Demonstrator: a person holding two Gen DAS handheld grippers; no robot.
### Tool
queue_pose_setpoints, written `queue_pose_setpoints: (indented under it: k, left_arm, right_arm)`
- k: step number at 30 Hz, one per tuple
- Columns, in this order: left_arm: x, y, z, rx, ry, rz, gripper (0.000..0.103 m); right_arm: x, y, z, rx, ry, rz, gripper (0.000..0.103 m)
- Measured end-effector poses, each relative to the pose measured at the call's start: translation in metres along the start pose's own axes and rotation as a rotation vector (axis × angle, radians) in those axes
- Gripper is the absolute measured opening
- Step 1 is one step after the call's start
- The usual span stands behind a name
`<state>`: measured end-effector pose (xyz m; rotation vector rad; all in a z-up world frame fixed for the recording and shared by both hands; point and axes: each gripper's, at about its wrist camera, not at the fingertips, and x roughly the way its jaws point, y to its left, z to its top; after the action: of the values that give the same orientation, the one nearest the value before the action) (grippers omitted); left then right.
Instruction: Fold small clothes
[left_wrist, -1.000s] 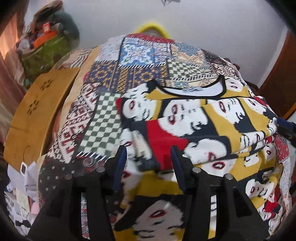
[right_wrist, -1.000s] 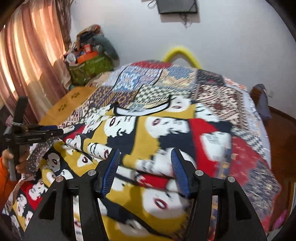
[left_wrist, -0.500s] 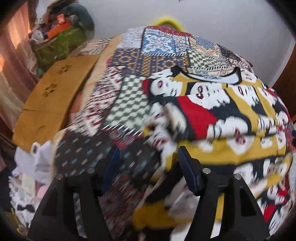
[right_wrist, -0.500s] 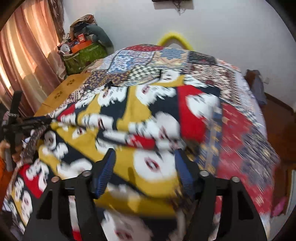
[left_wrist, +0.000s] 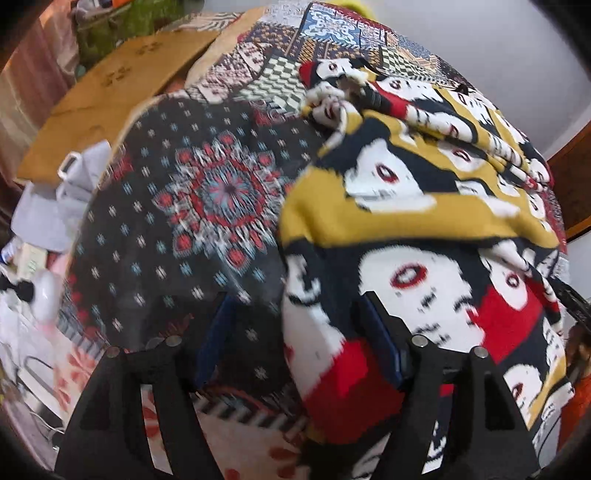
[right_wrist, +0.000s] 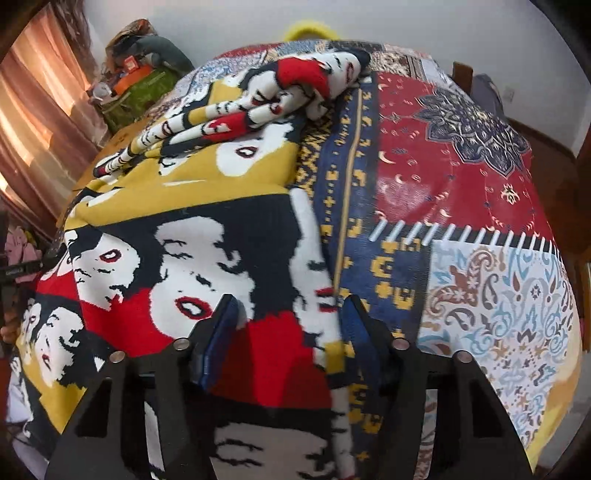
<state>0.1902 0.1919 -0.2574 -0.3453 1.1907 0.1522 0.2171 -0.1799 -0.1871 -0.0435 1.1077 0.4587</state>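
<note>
A small shirt (left_wrist: 417, 206) printed with white faces on yellow, black and red lies on the patchwork-covered bed; it also shows in the right wrist view (right_wrist: 192, 229). Its sleeves lie folded in across its upper part. My left gripper (left_wrist: 295, 332) is open low over the shirt's left bottom edge, and the cloth lies between its fingers. My right gripper (right_wrist: 288, 336) is open low over the shirt's right bottom edge, with cloth between its fingers too. The far collar is hidden behind the bunched folds.
The patchwork bedcover (right_wrist: 461, 192) spreads to the right of the shirt and also to its left (left_wrist: 207, 192). A wooden board (left_wrist: 110, 99) and a pile of bags (right_wrist: 140, 77) lie at the far left. White clutter (left_wrist: 40, 229) sits off the bed's left edge.
Both grippers have come down and back toward the shirt's bottom hem, now close over it. The shirt's upper part now looks bunched into folds. Both stay open.
</note>
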Motion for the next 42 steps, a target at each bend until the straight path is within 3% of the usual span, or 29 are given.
queue_pose_setpoints:
  k: [2, 4, 5, 13, 17, 21, 28, 33, 37, 42]
  left_arm:
    - [-0.003, -0.005, -0.005, 0.007, -0.01, -0.046, 0.042]
    - [-0.007, -0.008, -0.008, 0.001, -0.017, -0.079, 0.012]
    - [-0.01, -0.011, -0.009, 0.012, -0.025, -0.069, 0.011]
    - [-0.052, -0.004, -0.013, 0.088, -0.131, 0.03, 0.01]
    - [-0.049, -0.001, -0.012, 0.09, -0.111, 0.036, 0.01]
    - [-0.067, -0.009, -0.007, 0.083, -0.17, 0.005, 0.009]
    - [-0.135, -0.043, 0.03, 0.129, -0.356, -0.037, 0.008]
    - [-0.159, -0.068, 0.084, 0.154, -0.448, -0.051, 0.008]
    - [-0.139, -0.077, 0.138, 0.144, -0.465, -0.01, 0.008]
    - [-0.061, -0.07, 0.193, 0.119, -0.365, 0.061, 0.008]
  right_arm:
    - [0.0, 0.004, 0.0, 0.019, -0.001, 0.029, 0.017]
    - [-0.004, 0.008, -0.001, 0.041, -0.003, 0.058, 0.011]
    - [-0.008, 0.011, -0.002, 0.037, -0.014, 0.056, 0.01]
    - [-0.064, 0.025, -0.04, 0.023, -0.094, 0.119, 0.009]
    - [-0.073, 0.034, -0.057, 0.021, -0.088, 0.148, 0.009]
    - [-0.086, 0.043, -0.055, 0.012, -0.14, 0.165, 0.009]
    - [-0.119, 0.059, -0.011, -0.06, -0.28, 0.166, 0.009]
    - [-0.127, 0.063, 0.037, -0.1, -0.38, 0.151, 0.009]
    - [-0.114, 0.055, 0.082, -0.128, -0.421, 0.079, 0.009]
    - [-0.051, 0.017, 0.128, -0.059, -0.348, -0.017, 0.009]
